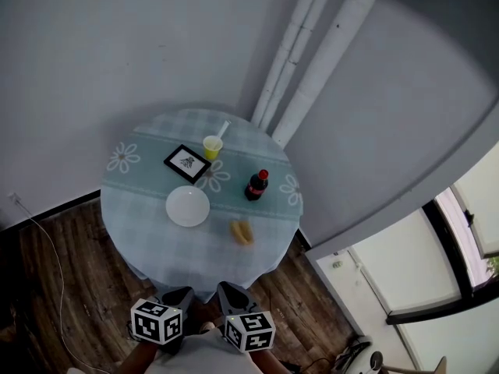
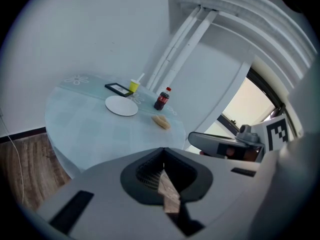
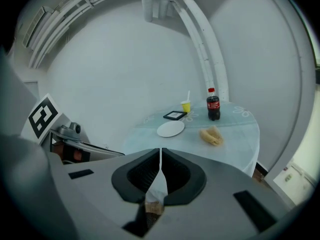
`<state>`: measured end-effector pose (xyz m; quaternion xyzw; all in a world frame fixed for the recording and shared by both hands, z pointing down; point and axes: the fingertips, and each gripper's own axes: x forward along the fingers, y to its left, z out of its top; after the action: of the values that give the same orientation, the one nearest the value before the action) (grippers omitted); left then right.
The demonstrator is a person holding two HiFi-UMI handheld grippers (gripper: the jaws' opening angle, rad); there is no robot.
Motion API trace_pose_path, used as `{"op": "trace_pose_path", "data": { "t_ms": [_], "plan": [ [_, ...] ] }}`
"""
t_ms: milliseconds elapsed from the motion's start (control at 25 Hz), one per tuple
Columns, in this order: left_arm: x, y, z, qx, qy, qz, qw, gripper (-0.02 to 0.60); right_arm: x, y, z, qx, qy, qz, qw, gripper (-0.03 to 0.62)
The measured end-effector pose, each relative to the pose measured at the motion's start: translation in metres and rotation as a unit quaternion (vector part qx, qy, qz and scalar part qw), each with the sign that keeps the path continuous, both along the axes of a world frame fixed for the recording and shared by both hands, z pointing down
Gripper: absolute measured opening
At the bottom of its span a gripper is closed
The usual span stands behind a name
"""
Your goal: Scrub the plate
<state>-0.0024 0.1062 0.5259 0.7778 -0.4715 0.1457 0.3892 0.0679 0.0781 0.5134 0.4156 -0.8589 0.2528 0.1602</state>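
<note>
A white plate (image 1: 188,206) lies on the round table (image 1: 156,240) with a pale blue checked cloth; it also shows as plate (image 2: 121,105) and plate (image 3: 171,129). A yellowish sponge (image 1: 242,231) lies to its right, seen too as sponge (image 2: 161,121) and sponge (image 3: 212,136). My left gripper (image 1: 182,295) and right gripper (image 1: 228,291) hang side by side short of the table's near edge, both shut and holding nothing. In their own views the left gripper (image 2: 163,151) and right gripper (image 3: 160,151) show jaws pressed together.
A cola bottle (image 1: 256,185), a yellow cup (image 1: 212,146) with a straw and a black framed picture (image 1: 187,164) stand behind the plate. White pipes (image 1: 312,61) run up the wall in the corner. A white cable (image 1: 47,248) lies on the wood floor at left.
</note>
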Motion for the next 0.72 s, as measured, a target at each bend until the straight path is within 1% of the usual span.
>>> {"op": "trace_pose_path", "data": {
  "t_ms": [280,480,640,720],
  "plan": [
    [-0.021,-0.035,0.005,-0.016,0.018,-0.011,0.9996,0.009,-0.01,-0.028,0.004,-0.003,0.011,0.015,1.0,0.035],
    [-0.036,-0.069,0.001,-0.001,-0.008,-0.004,1.0,0.009,-0.019,-0.055,0.004,-0.004,0.017,0.029,0.999,0.036],
    [-0.042,-0.091,-0.002,0.006,0.006,0.011,0.9999,0.009,-0.031,-0.073,0.002,0.001,0.025,0.03,0.999,0.037],
    [-0.046,-0.099,-0.002,0.004,0.012,0.01,0.9999,0.009,-0.034,-0.079,0.003,-0.003,0.029,0.034,0.999,0.037]
  ]
}}
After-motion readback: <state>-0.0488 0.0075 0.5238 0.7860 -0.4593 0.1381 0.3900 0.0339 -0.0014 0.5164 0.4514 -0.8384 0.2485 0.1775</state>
